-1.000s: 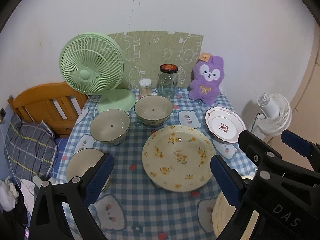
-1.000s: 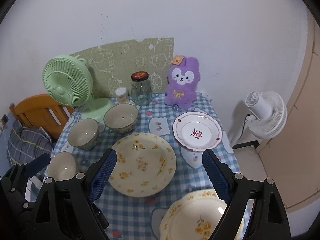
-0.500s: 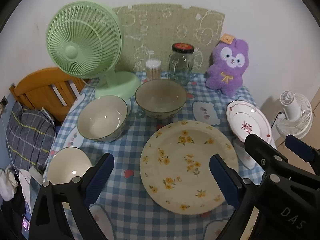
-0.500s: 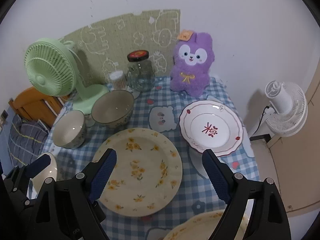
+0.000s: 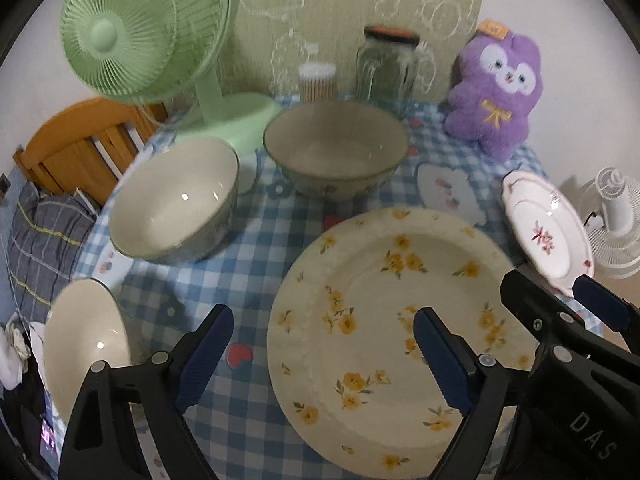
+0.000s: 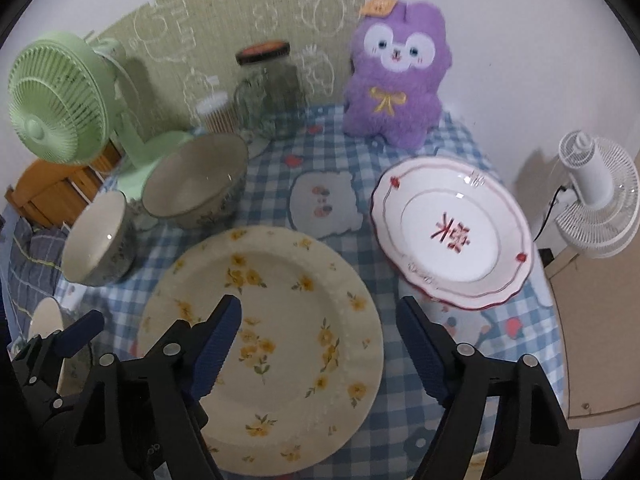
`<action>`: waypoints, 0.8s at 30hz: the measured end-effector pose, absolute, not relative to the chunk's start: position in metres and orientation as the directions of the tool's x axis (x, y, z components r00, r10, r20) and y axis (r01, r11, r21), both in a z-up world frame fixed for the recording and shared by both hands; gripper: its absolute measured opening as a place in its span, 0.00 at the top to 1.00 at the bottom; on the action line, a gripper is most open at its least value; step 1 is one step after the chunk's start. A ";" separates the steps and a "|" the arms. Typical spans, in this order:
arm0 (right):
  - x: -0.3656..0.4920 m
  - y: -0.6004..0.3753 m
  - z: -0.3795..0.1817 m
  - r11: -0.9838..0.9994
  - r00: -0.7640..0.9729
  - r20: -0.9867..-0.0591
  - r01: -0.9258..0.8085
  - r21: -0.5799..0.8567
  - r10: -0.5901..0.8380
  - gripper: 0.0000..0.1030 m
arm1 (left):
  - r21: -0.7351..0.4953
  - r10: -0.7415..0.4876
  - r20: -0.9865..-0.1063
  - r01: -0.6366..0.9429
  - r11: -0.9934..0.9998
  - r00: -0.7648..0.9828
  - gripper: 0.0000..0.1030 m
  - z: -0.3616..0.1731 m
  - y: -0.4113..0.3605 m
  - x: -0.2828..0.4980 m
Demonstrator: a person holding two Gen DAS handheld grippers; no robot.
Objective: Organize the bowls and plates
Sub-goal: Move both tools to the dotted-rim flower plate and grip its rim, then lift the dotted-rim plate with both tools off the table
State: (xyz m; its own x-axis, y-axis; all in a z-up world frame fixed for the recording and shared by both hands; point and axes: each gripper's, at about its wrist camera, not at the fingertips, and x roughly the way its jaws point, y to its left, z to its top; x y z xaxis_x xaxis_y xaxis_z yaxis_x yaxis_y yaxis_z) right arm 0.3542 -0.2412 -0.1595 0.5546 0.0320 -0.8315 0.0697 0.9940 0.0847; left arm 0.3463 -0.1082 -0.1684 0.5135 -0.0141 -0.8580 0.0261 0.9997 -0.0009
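Blue-and-white checked cloth covers the small table (image 6: 460, 152), which stands against a white wall and is crowded from edge to edge. At the back stand a green fan (image 5: 144, 28), a glass jar (image 5: 386, 66) and a purple plush toy (image 6: 396, 76).

The dishes to be sorted are spread out. A big yellow-flowered plate (image 6: 280, 320) lies in the middle, a white plate with red trim (image 6: 452, 232) sits to its right with its outer rim close to the table's edge, and two deep bowls (image 5: 336, 152) (image 5: 176, 204) stand behind. A smaller bowl (image 5: 80, 340) sits at the near left corner, and the edge of another plate seems to show at the bottom of the right view, too cut off to be sure.

The left hand-held gripper (image 5: 320, 352) hangs wide open and empty, one finger over the cloth and the other over the flowered plate. The right hand-held gripper (image 6: 320, 344), also wide and empty, straddles that plate's right rim.

Both tools crowd the same plate, so they could knock together or each try for it. A thin rim lying flat gives little to pinch; a shallow bite may slip and let the plate clatter down. Sliding it sideways could push the red-trimmed plate or the corner bowl off the table. Reaching back carelessly could tip the jar.
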 end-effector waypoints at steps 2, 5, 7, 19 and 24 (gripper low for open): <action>0.357 -0.242 -0.169 0.994 0.541 -0.840 0.071 0.082 0.031 0.22 | 0.001 -0.010 -0.866 0.023 1.000 0.500 0.13 -0.177 -0.107 0.348; 0.361 -0.244 -0.181 0.994 0.524 -0.851 0.075 0.078 0.028 0.22 | 0.000 -0.007 -0.877 0.013 1.000 0.480 0.13 -0.187 -0.105 0.351; 0.364 -0.245 -0.189 0.994 0.512 -0.858 0.079 0.079 0.027 0.24 | -0.001 -0.005 -0.885 0.009 1.000 0.466 0.13 -0.193 -0.106 0.353; 0.375 -0.247 -0.213 0.994 0.469 -0.883 0.082 0.067 0.021 0.30 | 0.000 -0.008 -0.913 0.020 1.000 0.409 0.25 -0.213 -0.109 0.361; 0.376 -0.247 -0.216 0.995 0.473 -0.881 0.079 0.054 0.010 0.36 | 0.002 -0.007 -0.912 0.021 1.000 0.409 0.26 -0.215 -0.110 0.363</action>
State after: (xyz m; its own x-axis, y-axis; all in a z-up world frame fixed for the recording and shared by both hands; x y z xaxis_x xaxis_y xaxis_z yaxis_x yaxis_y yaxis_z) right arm 0.3761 -0.2471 -0.2158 0.4728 0.0105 -0.8811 0.0789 0.9954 0.0542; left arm 0.3632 -0.1099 -0.2153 0.4092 -0.0066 -0.9124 0.0208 0.9998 0.0020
